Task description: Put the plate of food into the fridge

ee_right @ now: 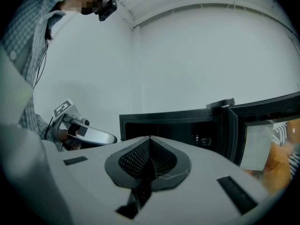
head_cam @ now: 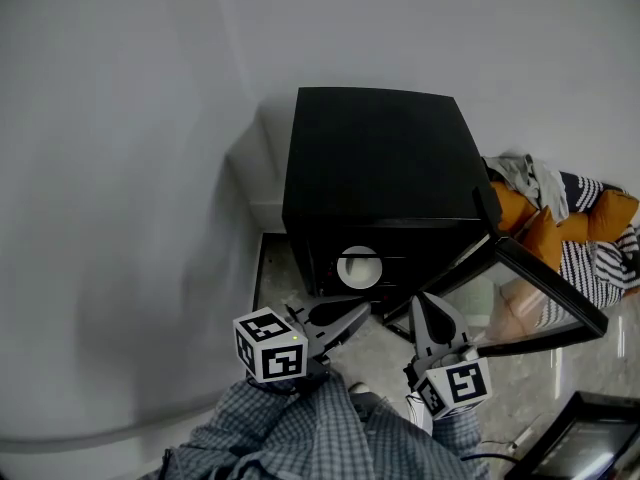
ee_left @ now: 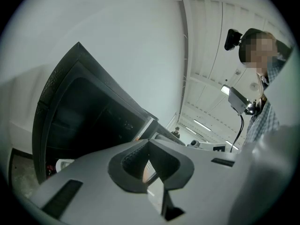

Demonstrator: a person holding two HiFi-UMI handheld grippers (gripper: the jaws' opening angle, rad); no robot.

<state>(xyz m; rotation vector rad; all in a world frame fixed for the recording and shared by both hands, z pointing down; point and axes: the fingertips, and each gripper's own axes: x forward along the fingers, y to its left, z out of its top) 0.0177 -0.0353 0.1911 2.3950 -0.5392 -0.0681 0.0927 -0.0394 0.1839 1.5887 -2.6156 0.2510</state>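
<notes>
So left gripper (head_cam: 362, 313) and right gripper (head_cam: 422, 303) are clenched empty; plate (head_cam: 358, 267) sits just ahead inside fridge (head_cam: 375, 158), nearer left.

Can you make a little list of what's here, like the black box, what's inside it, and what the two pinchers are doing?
fridge: small, black, by a white wall
door: open, swung to the right
plate: white, inside the fridge; food on it can't be made out
left gripper: shut, empty, in front of the opening
right gripper: shut, empty, beside the left one
</notes>
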